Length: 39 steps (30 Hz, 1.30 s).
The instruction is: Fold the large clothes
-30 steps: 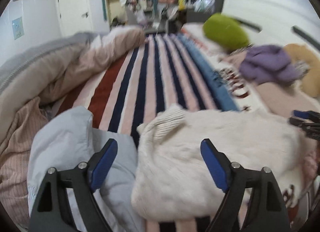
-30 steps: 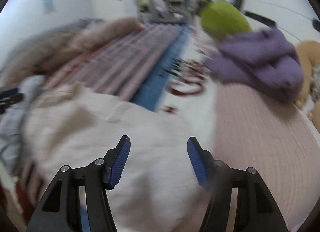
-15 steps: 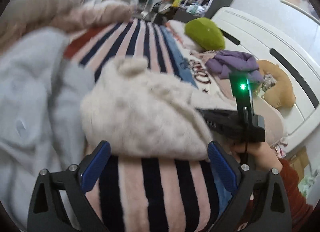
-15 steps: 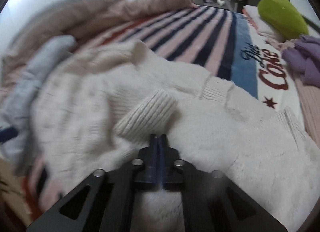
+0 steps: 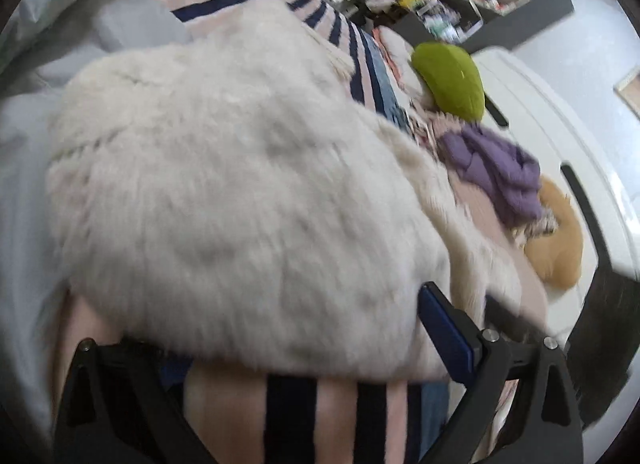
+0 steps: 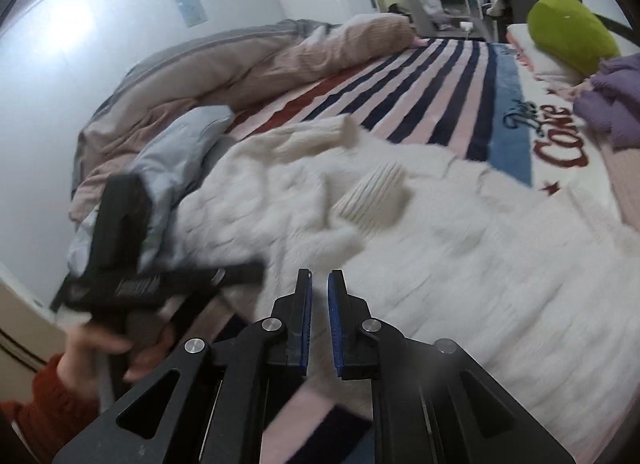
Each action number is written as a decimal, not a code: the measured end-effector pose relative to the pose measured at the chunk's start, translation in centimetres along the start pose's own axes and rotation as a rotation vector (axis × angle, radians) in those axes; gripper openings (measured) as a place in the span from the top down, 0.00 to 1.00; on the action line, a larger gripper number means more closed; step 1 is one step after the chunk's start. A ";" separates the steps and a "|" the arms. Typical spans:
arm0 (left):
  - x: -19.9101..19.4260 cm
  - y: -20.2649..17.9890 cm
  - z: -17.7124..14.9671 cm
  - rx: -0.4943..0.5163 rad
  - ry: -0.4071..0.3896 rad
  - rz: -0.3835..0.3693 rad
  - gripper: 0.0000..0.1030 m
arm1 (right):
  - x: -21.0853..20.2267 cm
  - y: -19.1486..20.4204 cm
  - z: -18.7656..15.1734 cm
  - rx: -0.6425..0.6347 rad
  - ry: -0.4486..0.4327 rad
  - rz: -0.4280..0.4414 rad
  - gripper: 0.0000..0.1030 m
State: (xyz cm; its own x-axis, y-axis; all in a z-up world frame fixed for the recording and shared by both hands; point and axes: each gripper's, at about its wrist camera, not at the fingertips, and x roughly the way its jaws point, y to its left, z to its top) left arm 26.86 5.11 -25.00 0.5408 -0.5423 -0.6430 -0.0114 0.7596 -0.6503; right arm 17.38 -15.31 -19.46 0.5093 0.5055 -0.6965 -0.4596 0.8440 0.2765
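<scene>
Cream sweater (image 6: 460, 248) heaped on the striped blanket (image 6: 436, 79), near edge between the wide-open left gripper (image 5: 304, 348). Right gripper (image 6: 319, 324) nearly closed, empty, just short of the knit. Grey garment (image 6: 176, 151) left; green cushion (image 6: 568, 31), purple garment (image 6: 612, 103) far right.

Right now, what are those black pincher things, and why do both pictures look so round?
A person holds a black tool in each hand. Each has two fingers with blue pads and a camera looking along them; its wide lens makes the pictures round. One picture is from the left tool, the other from the right tool, which also sees the left hand. On the striped bed lies a fluffy white sweater, with a green pillow and purple clothes further back. The left fingers are wide open at the sweater's edge. The right fingers are shut, with nothing seen between them.
</scene>
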 end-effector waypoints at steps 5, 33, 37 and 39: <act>0.6 0.7 1.1 -0.061 -0.063 -0.031 0.44 | 2.7 -0.4 -0.7 0.042 0.033 -0.033 0.99; 7.1 -25.1 -7.2 0.789 0.153 -0.252 0.66 | -19.8 -14.7 -3.6 0.285 -0.302 0.029 0.42; 5.5 -23.9 -6.5 0.752 0.127 -0.221 0.57 | -16.1 -14.6 -1.5 0.280 -0.188 0.097 0.36; 3.9 -23.3 -6.3 0.729 0.122 -0.205 0.40 | -14.8 -14.7 -1.4 0.279 -0.161 0.099 0.36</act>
State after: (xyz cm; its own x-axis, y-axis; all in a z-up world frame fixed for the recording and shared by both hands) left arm 23.93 -16.97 -14.98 0.3754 -0.7014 -0.6058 0.6595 0.6614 -0.3571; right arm 15.61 -35.48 -14.09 0.5912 0.5903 -0.5496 -0.3069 0.7948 0.5235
